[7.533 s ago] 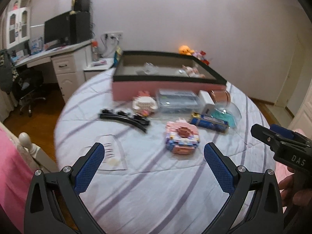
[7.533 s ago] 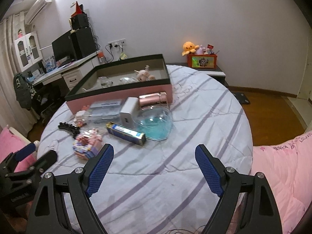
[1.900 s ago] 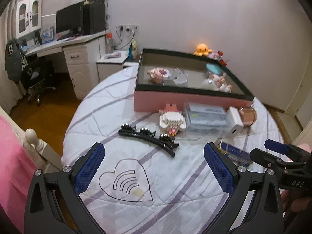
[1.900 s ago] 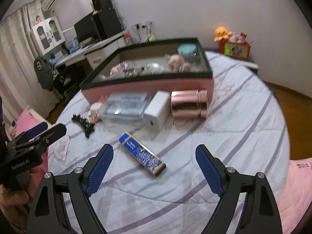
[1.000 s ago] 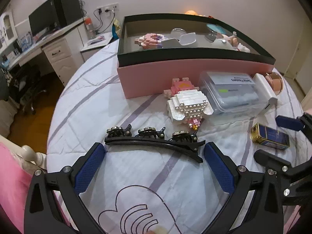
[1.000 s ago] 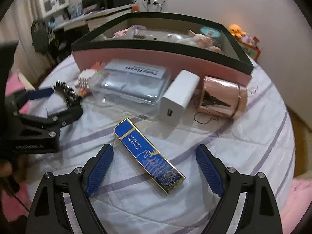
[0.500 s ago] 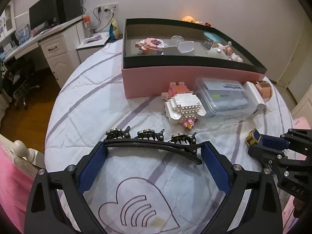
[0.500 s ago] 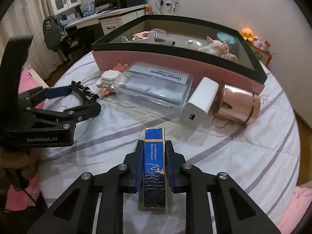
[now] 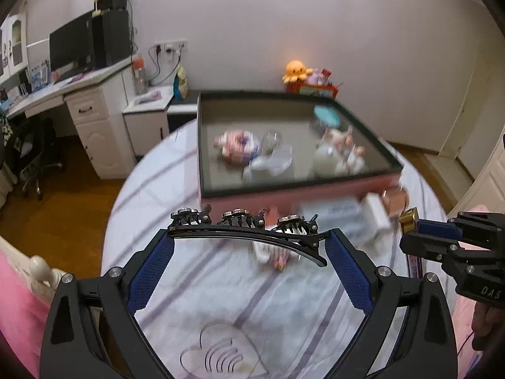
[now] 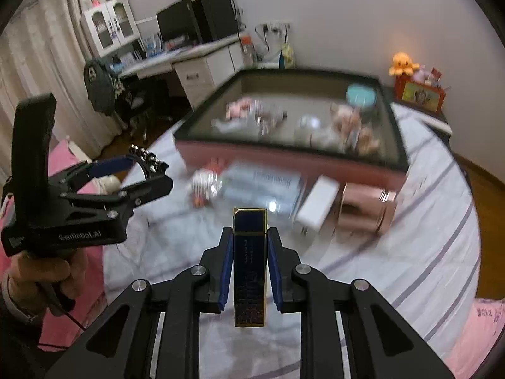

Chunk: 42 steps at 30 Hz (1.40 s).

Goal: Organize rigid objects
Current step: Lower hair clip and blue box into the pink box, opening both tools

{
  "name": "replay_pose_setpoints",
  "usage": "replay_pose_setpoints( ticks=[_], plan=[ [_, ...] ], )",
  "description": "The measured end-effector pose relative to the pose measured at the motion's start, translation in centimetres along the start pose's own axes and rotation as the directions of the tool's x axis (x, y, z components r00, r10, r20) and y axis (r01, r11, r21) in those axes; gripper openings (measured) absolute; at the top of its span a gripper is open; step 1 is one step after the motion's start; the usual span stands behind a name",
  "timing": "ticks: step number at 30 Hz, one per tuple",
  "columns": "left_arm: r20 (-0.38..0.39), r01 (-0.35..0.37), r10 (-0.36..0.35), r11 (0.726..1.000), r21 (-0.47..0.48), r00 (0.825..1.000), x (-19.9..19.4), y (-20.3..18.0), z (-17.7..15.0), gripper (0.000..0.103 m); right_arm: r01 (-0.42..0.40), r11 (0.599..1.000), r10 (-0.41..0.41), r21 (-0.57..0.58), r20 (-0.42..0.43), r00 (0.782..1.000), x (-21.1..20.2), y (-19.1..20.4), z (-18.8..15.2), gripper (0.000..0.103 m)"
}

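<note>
My left gripper point(image 9: 249, 246) is shut on a long black hair clip point(image 9: 246, 232) with three jewelled claws, its ends pressed between the blue pads, held above the bed cover. My right gripper point(image 10: 250, 246) is shut on a slim blue and gold box point(image 10: 249, 262), which stands lengthwise between the pads; in the left wrist view that box's gold end point(image 9: 408, 217) pokes out of the same gripper. The pink box with a black rim point(image 9: 315, 186) lies ahead with several toys inside. In the right wrist view the left gripper point(image 10: 139, 170) hangs at the left with the clip.
On the striped cover in front of the pink box point(image 10: 284, 161) lie a brick-built toy point(image 10: 202, 186), a clear plastic case point(image 10: 265, 186), a white charger point(image 10: 317, 210) and a rose-gold can point(image 10: 366, 211). A desk point(image 9: 63, 94) and office chair stand to the left.
Both grippers have risen off the cover with their loads, and the view now looks down into the pink box. A second ago the right gripper stood open over the blue box; the clip lay on the cover.
</note>
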<state>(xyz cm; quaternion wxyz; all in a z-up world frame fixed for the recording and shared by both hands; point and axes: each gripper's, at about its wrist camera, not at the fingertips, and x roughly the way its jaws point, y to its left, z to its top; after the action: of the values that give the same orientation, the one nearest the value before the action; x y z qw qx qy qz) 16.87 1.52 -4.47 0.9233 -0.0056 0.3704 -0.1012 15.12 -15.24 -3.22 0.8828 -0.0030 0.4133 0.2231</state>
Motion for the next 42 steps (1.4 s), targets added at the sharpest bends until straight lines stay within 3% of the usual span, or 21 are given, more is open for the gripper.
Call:
replay_pose_setpoints(
  ticks=[13, 21, 33, 35, 37, 38, 42],
  plan=[
    [0.158, -0.014, 0.014, 1.0, 0.002, 0.987, 1.1, 0.6, 8.5, 0.097, -0.005, 1.0, 0.002, 0.017, 0.166, 0.986, -0.6, -3.9, 8.7, 0.021],
    [0.102, -0.014, 0.013, 1.0, 0.007, 0.995, 6.8, -0.3, 12.4, 0.098, -0.026, 0.996, 0.012, 0.086, 0.162, 0.987, 4.1, -7.9, 13.6, 0.021],
    [-0.067, -0.023, 0.023, 1.0, 0.011, 0.997, 14.9, -1.0, 14.0, 0.098, 0.024, 0.983, -0.034, 0.183, 0.051, 0.998, 11.0, -11.8, 14.7, 0.023],
    [-0.08, -0.028, 0.028, 1.0, 0.006, 0.996, 15.1, -0.9, 13.9, 0.099, 0.027, 0.979, -0.038, 0.2, 0.049, 0.998, 11.0, -12.3, 14.6, 0.033],
    [-0.074, -0.03, 0.03, 1.0, -0.001, 0.997, 14.8, -0.7, 13.6, 0.101, 0.035, 0.975, -0.05, 0.221, 0.062, 0.997, 10.5, -13.0, 14.3, 0.076],
    [-0.067, -0.033, 0.032, 0.999, -0.006, 0.997, 14.5, -0.7, 13.5, 0.102, 0.029, 0.973, -0.047, 0.23, 0.074, 0.996, 10.2, -13.2, 14.2, 0.082],
    [-0.032, -0.048, 0.047, 0.999, -0.023, 0.998, 12.4, -0.4, 12.4, 0.103, 0.031, 0.967, -0.056, 0.251, 0.092, 0.994, 8.5, -13.3, 13.1, 0.088]
  ],
)
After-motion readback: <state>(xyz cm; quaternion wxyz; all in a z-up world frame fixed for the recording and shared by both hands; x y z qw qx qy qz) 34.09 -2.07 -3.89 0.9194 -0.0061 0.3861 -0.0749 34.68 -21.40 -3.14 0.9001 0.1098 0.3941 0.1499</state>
